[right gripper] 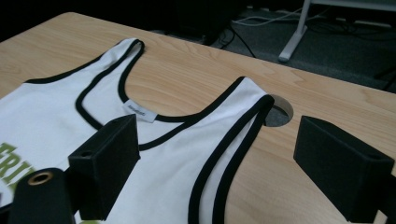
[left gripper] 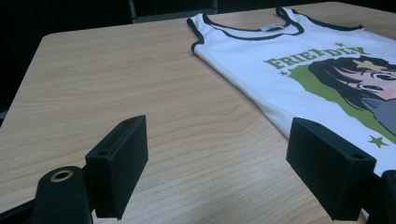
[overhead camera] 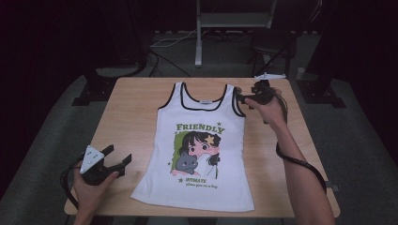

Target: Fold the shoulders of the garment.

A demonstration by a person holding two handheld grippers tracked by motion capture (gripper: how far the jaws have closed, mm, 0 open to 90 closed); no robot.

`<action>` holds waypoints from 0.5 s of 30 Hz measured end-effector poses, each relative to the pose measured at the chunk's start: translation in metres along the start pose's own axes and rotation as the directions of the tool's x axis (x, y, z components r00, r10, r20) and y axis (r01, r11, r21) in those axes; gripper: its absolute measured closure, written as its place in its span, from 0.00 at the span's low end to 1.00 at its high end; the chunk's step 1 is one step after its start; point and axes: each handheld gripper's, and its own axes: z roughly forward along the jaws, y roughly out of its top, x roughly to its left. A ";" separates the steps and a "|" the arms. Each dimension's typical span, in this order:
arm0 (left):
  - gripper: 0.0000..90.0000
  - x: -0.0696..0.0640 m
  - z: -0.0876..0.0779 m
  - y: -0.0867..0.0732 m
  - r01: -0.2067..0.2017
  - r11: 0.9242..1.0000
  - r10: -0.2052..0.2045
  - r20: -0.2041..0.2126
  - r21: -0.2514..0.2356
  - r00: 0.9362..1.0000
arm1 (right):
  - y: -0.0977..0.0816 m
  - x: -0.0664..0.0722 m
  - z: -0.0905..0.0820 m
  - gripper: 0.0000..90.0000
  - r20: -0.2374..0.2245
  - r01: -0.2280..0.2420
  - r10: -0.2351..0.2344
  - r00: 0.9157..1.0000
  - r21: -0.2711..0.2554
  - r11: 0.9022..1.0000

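High view: tank top (overhead camera: 199,145) lies flat, centred on the table (overhead camera: 133,108); left gripper (overhead camera: 121,161) sits off its lower left hem, right gripper (overhead camera: 240,97) at the right strap. Left gripper view: jaws wide over bare wood, so closing here likely grabs nothing. Right gripper view: jaws wide over the strap (right gripper: 233,154) beside a table hole (right gripper: 279,112); a shallow pinch may catch one layer or slip off.
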 end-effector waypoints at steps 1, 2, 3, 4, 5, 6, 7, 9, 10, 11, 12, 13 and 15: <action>0.23 0.000 0.000 0.000 0.000 1.000 0.000 0.000 0.000 1.000 | 0.001 -0.001 0.004 0.15 0.000 -0.003 0.003 1.000 0.008 1.000; 0.23 -0.001 0.000 0.000 0.001 1.000 -0.001 0.000 -0.002 1.000 | 0.002 -0.003 0.009 0.15 -0.001 -0.012 0.012 1.000 0.011 1.000; 0.23 -0.001 0.000 0.000 -0.002 1.000 0.002 0.001 0.001 1.000 | 0.002 -0.003 0.009 0.15 -0.001 -0.012 0.012 1.000 0.011 1.000; 0.23 -0.001 0.000 0.000 -0.006 1.000 0.006 0.001 0.001 1.000 | 0.002 -0.006 0.018 0.15 0.005 -0.021 0.021 1.000 0.027 0.999; 0.23 -0.002 0.001 0.000 -0.009 1.000 0.009 0.001 0.002 1.000 | 0.002 -0.007 0.022 0.15 0.007 -0.022 0.021 1.000 0.036 0.999; 0.23 -0.002 0.001 0.000 -0.009 1.000 0.009 0.001 0.002 1.000 | 0.002 -0.007 0.022 0.15 0.007 -0.022 0.021 1.000 0.036 0.999; 0.23 -0.002 0.001 0.000 -0.010 1.000 0.011 0.000 0.003 1.000 | 0.002 -0.008 0.026 0.15 0.006 -0.023 0.023 1.000 0.042 0.999; 0.23 -0.002 0.000 0.000 -0.003 1.000 0.003 -0.002 -0.002 1.000 | 0.003 -0.011 0.037 0.15 0.004 -0.036 0.036 0.999 0.053 0.998; 0.23 -0.002 0.000 0.000 -0.002 1.000 0.002 -0.004 -0.002 1.000 | 0.004 -0.012 0.041 0.15 0.001 -0.042 0.042 0.999 0.056 0.998; 0.23 -0.002 0.000 0.000 -0.002 1.000 0.002 -0.004 -0.002 1.000 | 0.004 -0.012 0.041 0.15 0.001 -0.042 0.042 0.999 0.056 0.998; 0.23 -0.002 0.000 0.000 0.001 1.000 -0.001 -0.002 -0.003 1.000 | 0.005 -0.013 0.049 0.15 0.006 -0.043 0.043 0.999 0.069 0.997; 0.23 -0.001 0.000 0.000 0.002 1.000 -0.002 -0.002 -0.003 1.000 | 0.005 -0.013 0.049 0.15 0.006 -0.043 0.043 0.999 0.069 0.997; 0.23 -0.002 0.000 0.000 -0.001 1.000 0.001 -0.003 0.000 1.000 | 0.009 -0.014 0.059 0.16 0.007 -0.053 0.053 0.999 0.077 0.996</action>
